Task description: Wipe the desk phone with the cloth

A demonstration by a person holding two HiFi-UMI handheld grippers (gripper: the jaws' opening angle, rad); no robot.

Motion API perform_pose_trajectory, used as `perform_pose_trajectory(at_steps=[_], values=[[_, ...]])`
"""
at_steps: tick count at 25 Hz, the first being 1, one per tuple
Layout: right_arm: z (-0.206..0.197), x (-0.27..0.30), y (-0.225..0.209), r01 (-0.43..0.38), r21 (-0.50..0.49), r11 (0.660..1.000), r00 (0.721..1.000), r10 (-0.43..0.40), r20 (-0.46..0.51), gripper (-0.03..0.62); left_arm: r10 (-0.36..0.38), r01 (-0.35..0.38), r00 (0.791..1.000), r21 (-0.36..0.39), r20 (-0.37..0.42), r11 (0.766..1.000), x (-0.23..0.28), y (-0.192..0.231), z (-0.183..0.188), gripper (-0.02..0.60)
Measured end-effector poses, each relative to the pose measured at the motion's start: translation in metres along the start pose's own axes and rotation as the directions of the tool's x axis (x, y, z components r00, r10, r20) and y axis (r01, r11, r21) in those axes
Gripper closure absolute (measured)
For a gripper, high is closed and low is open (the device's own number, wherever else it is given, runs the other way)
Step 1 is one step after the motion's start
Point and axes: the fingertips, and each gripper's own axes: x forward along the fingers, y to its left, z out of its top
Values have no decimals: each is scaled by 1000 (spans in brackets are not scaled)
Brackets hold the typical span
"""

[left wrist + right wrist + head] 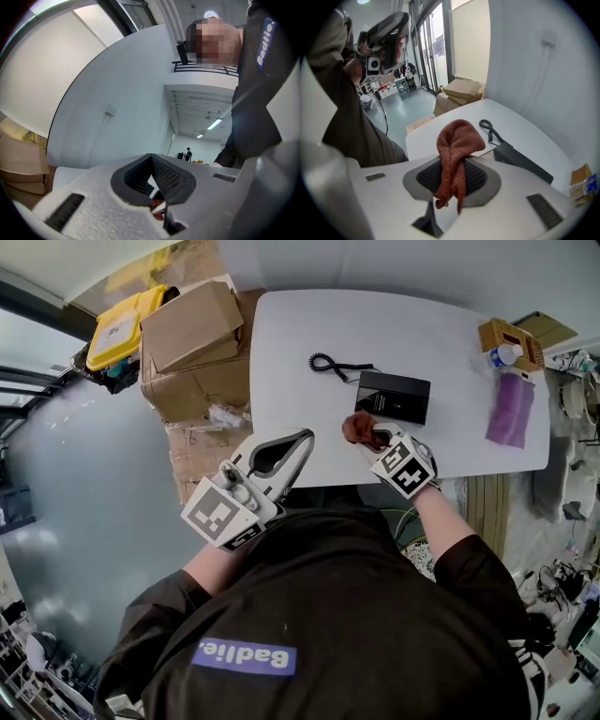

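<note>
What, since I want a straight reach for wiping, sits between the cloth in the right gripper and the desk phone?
Nothing visible. The right gripper holds the cloth close to the near edge of the desk phone, with nothing between them.

A white round-cornered table (281, 334) stands on a smooth grey floor (84, 484) beside a pale wall (534, 56), with stacked cardboard boxes (192, 338) at its left end, tall windows (433, 42) beyond, and strip lights (214, 124) on a far ceiling.
</note>
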Motion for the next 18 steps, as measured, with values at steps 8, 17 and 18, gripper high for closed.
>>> perform_pose_trajectory(at_steps=[8,17,18], values=[[34,-79,43,87,4,996,986,-87,139,505,-85,85,996,0,-31,996,-5,-29,-20,572],[66,-169,75,45,92,995,879,-83,469,505,-35,37,998,41,-47,998,4,-76,-13,572],[69,-178,78,41,90,995,862,-81,501,506,-28,30,998,39,-49,999,6,-81,-14,572]])
